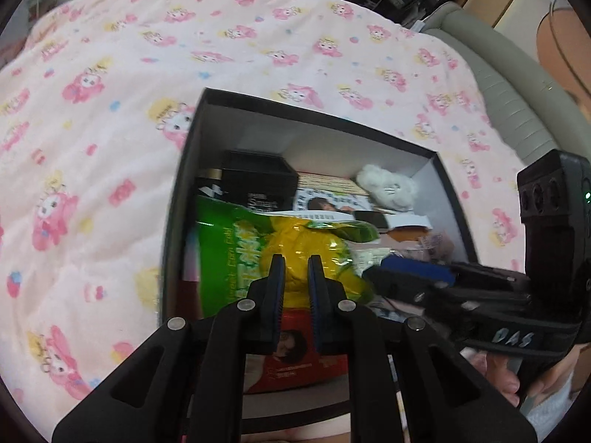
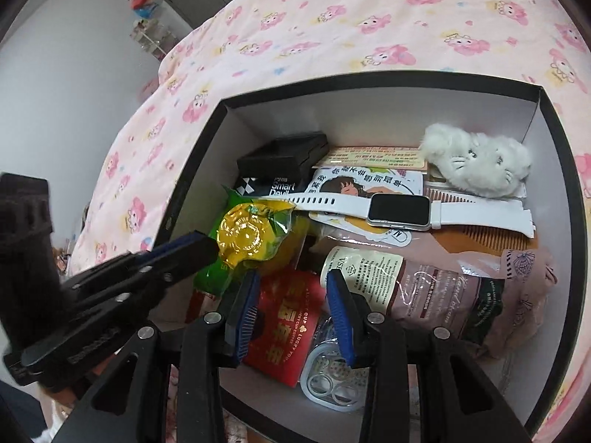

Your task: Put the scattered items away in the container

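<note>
A black box with white inner walls [image 1: 192, 140] [image 2: 369, 107] sits on the bed, holding several items. A green and yellow snack bag [image 1: 295, 247] [image 2: 251, 236] lies at its left side. My left gripper [image 1: 295, 265] hovers over the bag, its jaws a narrow gap apart with nothing between them; it also shows in the right wrist view [image 2: 201, 245]. My right gripper [image 2: 291, 280] is open and empty above a red packet [image 2: 284, 325] [image 1: 295, 365]; it also shows in the left wrist view [image 1: 406, 277]. A white smartwatch [image 2: 399, 208], a white plush [image 2: 476, 162] [image 1: 388, 184], a black "Smart Devil" box [image 2: 284, 158] [image 1: 258, 181] and a pink pouch [image 2: 443, 291] lie inside.
The box rests on a pink cartoon-print quilt [image 1: 92, 147] [image 2: 369, 18]. A grey padded bed edge [image 1: 517, 103] runs at the right. A comb [image 2: 491, 240], printed cards [image 2: 369, 158] and a small clear case [image 2: 328, 380] are also in the box.
</note>
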Action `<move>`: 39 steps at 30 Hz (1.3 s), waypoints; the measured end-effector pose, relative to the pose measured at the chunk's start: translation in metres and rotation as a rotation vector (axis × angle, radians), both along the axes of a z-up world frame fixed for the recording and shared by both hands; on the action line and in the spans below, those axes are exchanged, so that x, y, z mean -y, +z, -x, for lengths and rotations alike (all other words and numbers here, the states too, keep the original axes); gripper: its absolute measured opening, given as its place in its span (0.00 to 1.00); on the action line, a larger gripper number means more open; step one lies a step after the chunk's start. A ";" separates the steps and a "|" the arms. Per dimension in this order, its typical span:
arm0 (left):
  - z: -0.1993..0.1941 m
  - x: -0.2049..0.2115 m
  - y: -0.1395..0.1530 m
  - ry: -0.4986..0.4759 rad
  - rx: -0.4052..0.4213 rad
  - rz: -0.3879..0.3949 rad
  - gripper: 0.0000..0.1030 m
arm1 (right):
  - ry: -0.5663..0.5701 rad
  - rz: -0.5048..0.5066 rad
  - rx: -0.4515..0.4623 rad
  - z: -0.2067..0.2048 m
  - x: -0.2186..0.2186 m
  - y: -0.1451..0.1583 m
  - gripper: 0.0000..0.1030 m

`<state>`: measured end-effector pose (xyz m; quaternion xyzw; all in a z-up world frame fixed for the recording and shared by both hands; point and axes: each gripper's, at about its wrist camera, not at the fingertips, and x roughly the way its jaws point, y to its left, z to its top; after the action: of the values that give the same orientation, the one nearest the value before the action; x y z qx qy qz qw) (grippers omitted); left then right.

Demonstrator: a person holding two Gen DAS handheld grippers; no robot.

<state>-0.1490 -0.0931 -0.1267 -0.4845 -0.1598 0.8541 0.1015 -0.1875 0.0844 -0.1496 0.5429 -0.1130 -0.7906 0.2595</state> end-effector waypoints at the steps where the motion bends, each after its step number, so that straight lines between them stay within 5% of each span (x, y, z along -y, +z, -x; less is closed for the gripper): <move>1: 0.001 0.001 -0.001 0.000 0.003 -0.009 0.14 | 0.001 0.006 -0.020 -0.001 -0.002 0.006 0.33; 5: 0.000 0.002 -0.008 0.024 0.026 0.029 0.17 | 0.022 -0.013 -0.097 -0.003 0.000 0.020 0.33; 9: -0.004 0.011 -0.003 0.093 0.004 0.081 0.20 | 0.049 -0.002 -0.035 0.001 0.012 0.002 0.33; 13: -0.001 0.015 -0.005 0.070 0.004 0.010 0.20 | 0.016 -0.062 -0.036 0.003 0.008 -0.003 0.33; 26: 0.005 0.008 -0.012 0.034 0.037 -0.031 0.21 | 0.007 -0.068 -0.060 0.020 0.019 -0.006 0.30; 31: 0.001 0.012 -0.006 0.024 0.007 -0.095 0.22 | -0.011 -0.020 -0.110 0.005 0.003 0.021 0.30; 39: 0.016 0.010 -0.019 0.049 0.062 -0.052 0.22 | -0.021 -0.110 -0.083 0.006 0.007 0.009 0.30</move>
<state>-0.1653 -0.1027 -0.1454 -0.5037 -0.1965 0.8366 0.0882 -0.1938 0.0778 -0.1407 0.5218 -0.0646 -0.8202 0.2254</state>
